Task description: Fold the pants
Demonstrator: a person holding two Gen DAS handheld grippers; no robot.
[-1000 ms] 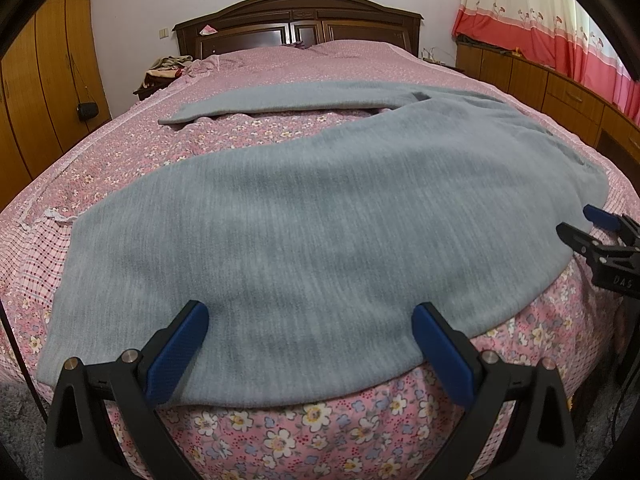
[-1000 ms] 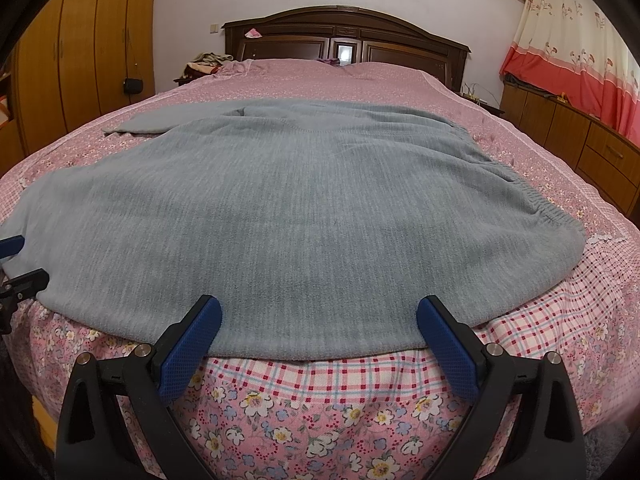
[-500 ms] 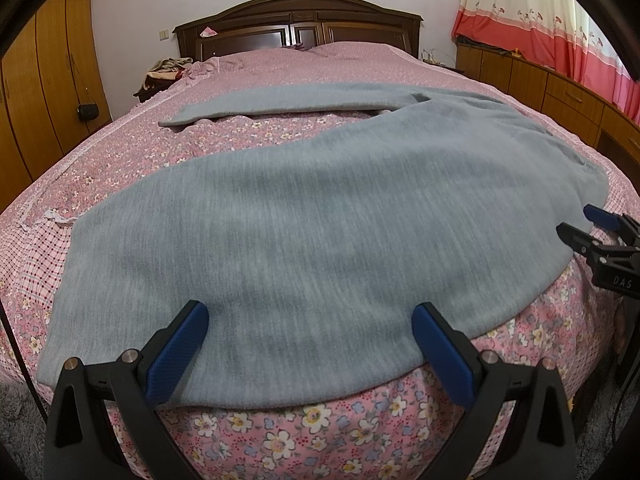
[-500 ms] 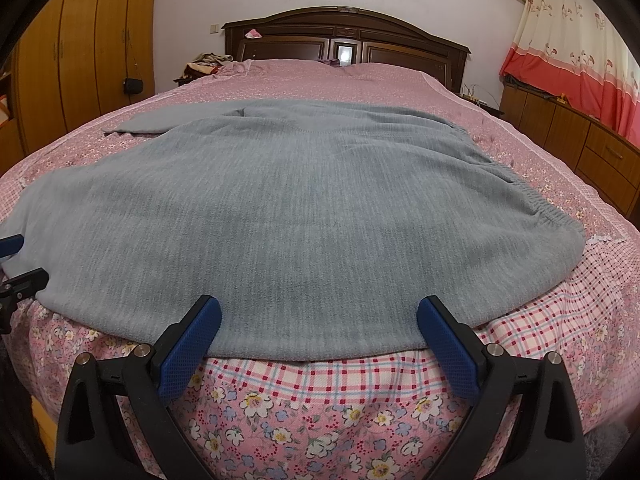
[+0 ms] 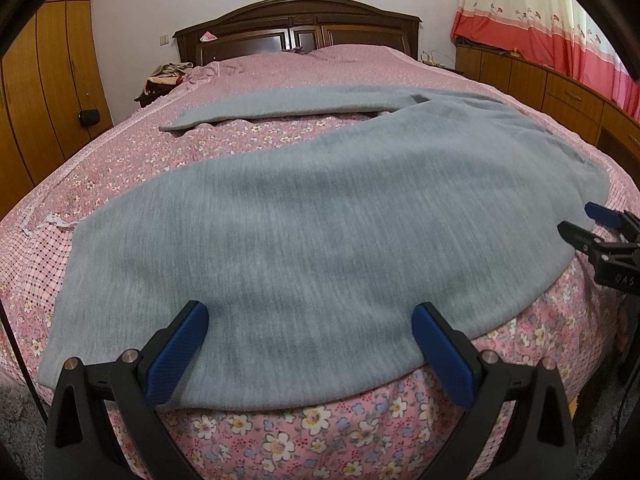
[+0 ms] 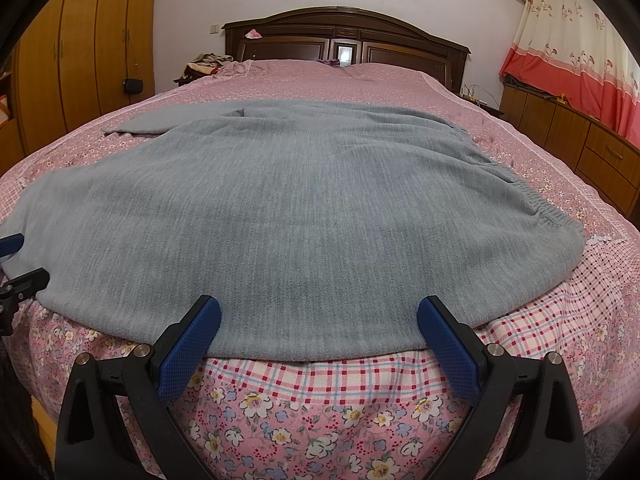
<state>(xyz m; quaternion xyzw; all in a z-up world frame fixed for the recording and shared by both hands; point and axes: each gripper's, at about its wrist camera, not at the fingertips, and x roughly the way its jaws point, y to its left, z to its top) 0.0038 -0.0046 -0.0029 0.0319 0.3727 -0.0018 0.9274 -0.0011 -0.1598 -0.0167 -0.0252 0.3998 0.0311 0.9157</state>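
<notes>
We hold both sets of jaws wide apart, gripping nothing. Between the spread fingers of our left gripper (image 5: 310,346) lies the near hem of the grey pants (image 5: 320,220), draped at the edge of the bed (image 5: 280,432); the near leg runs off to the left of the jaws. Our right gripper (image 6: 318,338) frames the same near edge further along, with the elastic waistband (image 6: 532,204) ahead and to the right of its jaws. So the long axis runs crosswise to both grippers, waist by our right, cuffs by our left. The far leg (image 5: 280,108) lies well beyond, splayed apart, which we judge must be brought over the near leg first.
</notes>
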